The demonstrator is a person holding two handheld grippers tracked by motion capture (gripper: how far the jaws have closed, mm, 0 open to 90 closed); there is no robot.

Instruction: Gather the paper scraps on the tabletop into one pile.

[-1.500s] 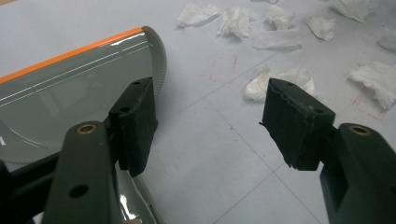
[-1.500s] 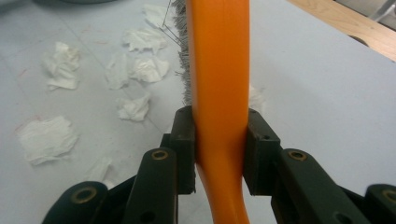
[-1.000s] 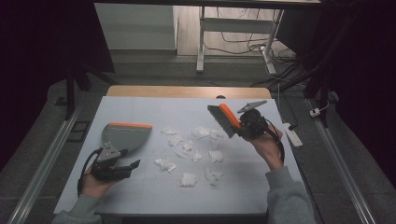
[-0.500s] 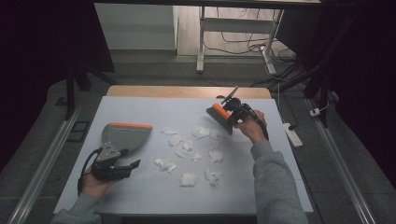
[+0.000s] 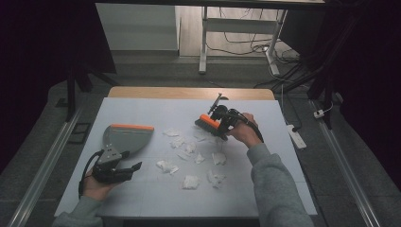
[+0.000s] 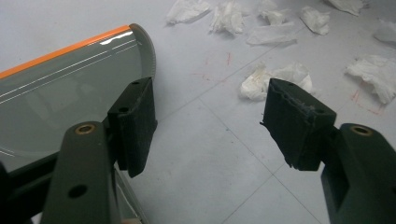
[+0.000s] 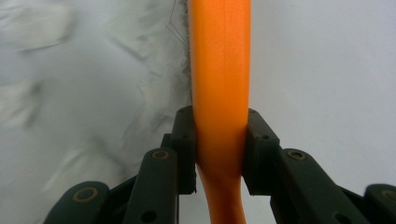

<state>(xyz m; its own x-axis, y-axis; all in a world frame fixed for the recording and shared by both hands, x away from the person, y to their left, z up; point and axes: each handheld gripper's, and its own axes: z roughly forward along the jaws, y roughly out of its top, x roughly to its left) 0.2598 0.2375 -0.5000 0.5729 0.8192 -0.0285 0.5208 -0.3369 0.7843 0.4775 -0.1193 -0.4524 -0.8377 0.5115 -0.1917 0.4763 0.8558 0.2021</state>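
Tabletop (image 5: 142, 198) white, no readable writing or brands anywhere. Dustpan (image 5: 126, 138) at left, light rigid plastic, slick; left tool (image 5: 116, 171) just near of it, jaws apart, one jaw against the pan's handle end, nothing clamped. Brush (image 5: 209, 124) far right, stiff orange back, right tool (image 7: 218, 140) clamped on it. Tissue scraps (image 5: 190, 181) centre, featherlight, soft

Dim room, grey floor (image 5: 156, 71), white desk frame (image 5: 204, 42), cables (image 5: 246, 35)

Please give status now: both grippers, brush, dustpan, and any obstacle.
Right gripper shut on brush, at far edge of paper scraps. Left gripper open beside dustpan, not gripping it. Nothing between scraps and dustpan.
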